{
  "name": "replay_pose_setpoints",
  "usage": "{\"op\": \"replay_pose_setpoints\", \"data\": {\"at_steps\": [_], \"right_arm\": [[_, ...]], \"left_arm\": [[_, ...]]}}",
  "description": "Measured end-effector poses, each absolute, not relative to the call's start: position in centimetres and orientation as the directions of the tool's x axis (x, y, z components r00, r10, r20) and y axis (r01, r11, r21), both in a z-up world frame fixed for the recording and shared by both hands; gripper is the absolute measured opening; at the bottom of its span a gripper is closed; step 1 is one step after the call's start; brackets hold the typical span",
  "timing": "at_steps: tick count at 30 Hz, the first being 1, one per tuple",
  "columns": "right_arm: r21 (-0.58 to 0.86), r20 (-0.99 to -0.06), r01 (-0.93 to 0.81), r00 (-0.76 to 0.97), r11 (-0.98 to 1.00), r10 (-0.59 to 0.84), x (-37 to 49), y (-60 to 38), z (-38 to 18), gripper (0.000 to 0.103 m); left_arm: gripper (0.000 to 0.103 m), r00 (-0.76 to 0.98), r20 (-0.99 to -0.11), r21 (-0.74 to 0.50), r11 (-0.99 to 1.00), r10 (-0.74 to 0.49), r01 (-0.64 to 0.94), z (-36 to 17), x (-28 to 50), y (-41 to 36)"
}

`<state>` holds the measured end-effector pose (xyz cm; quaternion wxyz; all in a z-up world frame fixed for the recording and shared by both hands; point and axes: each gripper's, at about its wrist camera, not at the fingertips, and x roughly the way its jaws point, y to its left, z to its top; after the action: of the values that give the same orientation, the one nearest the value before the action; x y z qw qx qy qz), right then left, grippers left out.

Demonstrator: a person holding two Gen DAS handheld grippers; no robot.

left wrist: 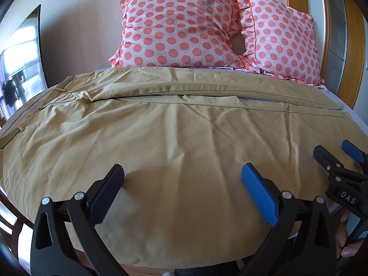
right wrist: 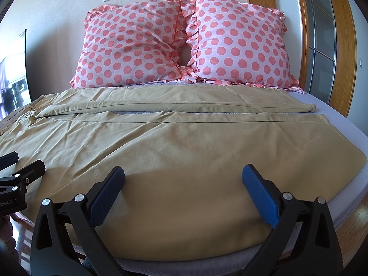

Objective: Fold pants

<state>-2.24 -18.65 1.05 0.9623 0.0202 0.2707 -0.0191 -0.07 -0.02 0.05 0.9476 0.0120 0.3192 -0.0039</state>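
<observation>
Tan pants [left wrist: 174,133] lie spread flat across the bed, waistband at the left, both legs running to the right; they also show in the right wrist view [right wrist: 179,142]. My left gripper [left wrist: 182,179] is open and empty just above the near leg's front part. My right gripper [right wrist: 183,179] is open and empty above the near leg, closer to the cuff end. The right gripper also shows at the right edge of the left wrist view [left wrist: 333,154]. The left gripper shows at the left edge of the right wrist view [right wrist: 20,163].
Two pink polka-dot pillows [left wrist: 181,25] [right wrist: 241,41] lean on the wall behind the pants. The lilac bed sheet [right wrist: 345,124] shows at the right. A wooden door frame [right wrist: 340,46] stands at the right, a screen [left wrist: 20,66] at the left.
</observation>
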Motion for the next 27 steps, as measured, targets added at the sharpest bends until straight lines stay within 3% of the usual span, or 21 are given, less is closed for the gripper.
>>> {"op": "replay_pose_setpoints", "data": {"at_steps": [8,13,19,21,23,27], "right_arm": [[0.052,-0.518,0.023,0.855,0.998,0.008,-1.1,-20.7,2.8,0.102],[0.072,-0.464,0.16,0.879,0.984,-0.109,3.5,-26.7,9.0,0.102],[0.083,-0.559,0.376,0.784,0.923,-0.269,14.6,-34.1,10.4,0.1],[0.104,-0.632,0.443,0.72,0.89,-0.285,18.6,-36.7,9.3,0.084],[0.133,-0.706,0.513,0.649,0.848,-0.282,22.2,-38.9,7.8,0.074],[0.113,-0.789,0.64,0.522,0.76,-0.323,28.0,-41.8,5.1,0.072]], "left_arm": [[0.101,0.751,-0.659,0.005,0.999,-0.023,0.035,0.8,1.1,0.7],[0.101,0.798,-0.603,-0.015,1.0,0.003,-0.015,4.7,2.7,3.2],[0.101,0.822,-0.565,-0.006,0.995,0.075,-0.095,7.5,7.9,5.3],[0.101,0.813,-0.579,-0.05,0.993,0.059,-0.107,7.3,9.7,6.3],[0.101,0.81,-0.585,-0.092,0.988,0.047,-0.124,6.7,10.9,7.2],[0.101,0.771,-0.636,-0.177,0.978,-0.032,-0.106,4.9,12.3,8.3]]}}
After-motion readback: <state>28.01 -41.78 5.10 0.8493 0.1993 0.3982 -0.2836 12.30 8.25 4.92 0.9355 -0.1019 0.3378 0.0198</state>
